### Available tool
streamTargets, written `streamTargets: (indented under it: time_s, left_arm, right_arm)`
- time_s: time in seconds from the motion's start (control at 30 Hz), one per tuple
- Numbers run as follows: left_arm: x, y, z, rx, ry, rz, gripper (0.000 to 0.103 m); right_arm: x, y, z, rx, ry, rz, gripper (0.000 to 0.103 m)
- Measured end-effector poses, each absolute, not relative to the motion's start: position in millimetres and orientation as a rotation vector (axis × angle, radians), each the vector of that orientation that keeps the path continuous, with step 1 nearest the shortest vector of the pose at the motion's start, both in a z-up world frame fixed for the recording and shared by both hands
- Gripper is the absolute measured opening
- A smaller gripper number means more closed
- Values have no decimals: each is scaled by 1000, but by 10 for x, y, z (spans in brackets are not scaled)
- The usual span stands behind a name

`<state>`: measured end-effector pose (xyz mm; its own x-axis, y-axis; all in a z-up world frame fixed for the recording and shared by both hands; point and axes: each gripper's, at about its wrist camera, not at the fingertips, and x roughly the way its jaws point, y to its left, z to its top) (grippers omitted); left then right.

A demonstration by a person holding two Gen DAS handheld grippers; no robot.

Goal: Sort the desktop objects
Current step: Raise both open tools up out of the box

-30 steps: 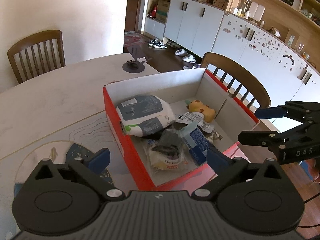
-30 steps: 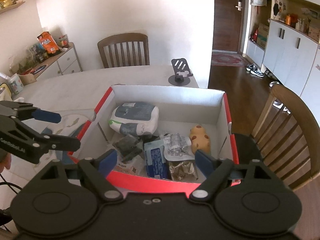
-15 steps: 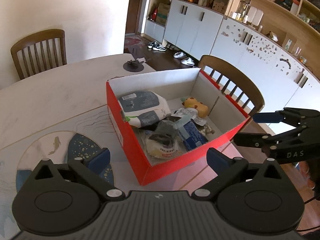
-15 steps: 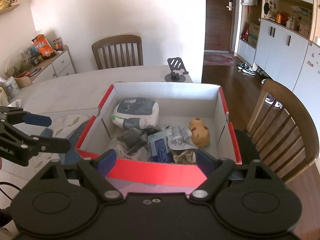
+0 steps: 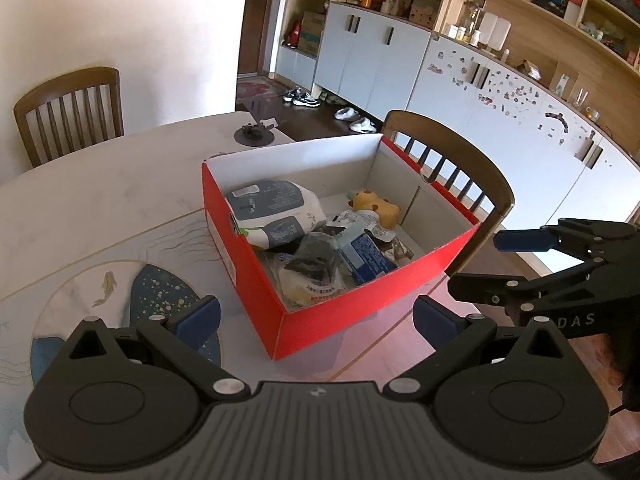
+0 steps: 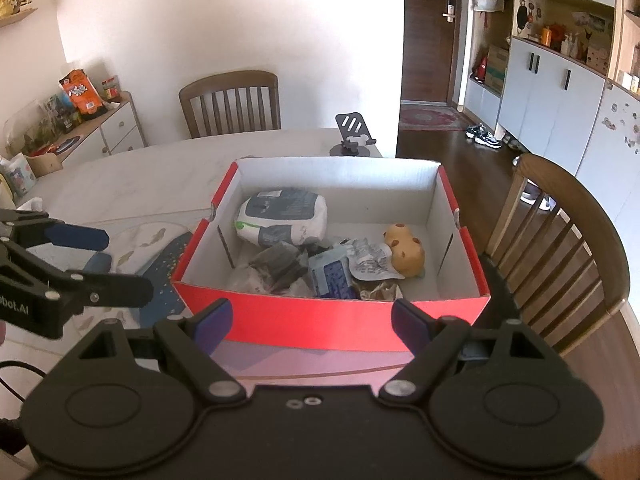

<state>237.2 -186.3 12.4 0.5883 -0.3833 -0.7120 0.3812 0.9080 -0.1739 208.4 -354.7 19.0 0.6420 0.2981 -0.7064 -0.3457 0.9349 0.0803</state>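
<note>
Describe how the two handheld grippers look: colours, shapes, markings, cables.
Both are matte black plastic. The left gripper and right gripper each have angular linkage arms, silver pivot screws, two round discs and blue fingertip pads. White lettering marks their sides. A thin black cable trails near the left one.

Both pulled back from the red box (image 6: 332, 326) since a second ago: left gripper (image 5: 316, 314) and right gripper (image 6: 310, 322), each wide open and empty, now short of its near wall instead of over the contents. More tabletop (image 5: 100, 200) showing on the near side. Box contents unmoved.
</note>
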Motion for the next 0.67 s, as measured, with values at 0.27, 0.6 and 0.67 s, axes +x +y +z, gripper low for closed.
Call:
streamTargets:
  time_s: [0.27,0.6,0.67]
  left_arm:
    - [2340,-1809,116,-1,822,-445,103]
    - [2313,-1735,121,6,805,-455,103]
    - [2309,-1708,125,8,802,-459,103]
  right_arm:
    - [2052,-3489,189,-58,790,358,86]
    - [2008,-3429,170,-47,797,329,86]
    - [1997,-3409,169,-47,797,324,86]
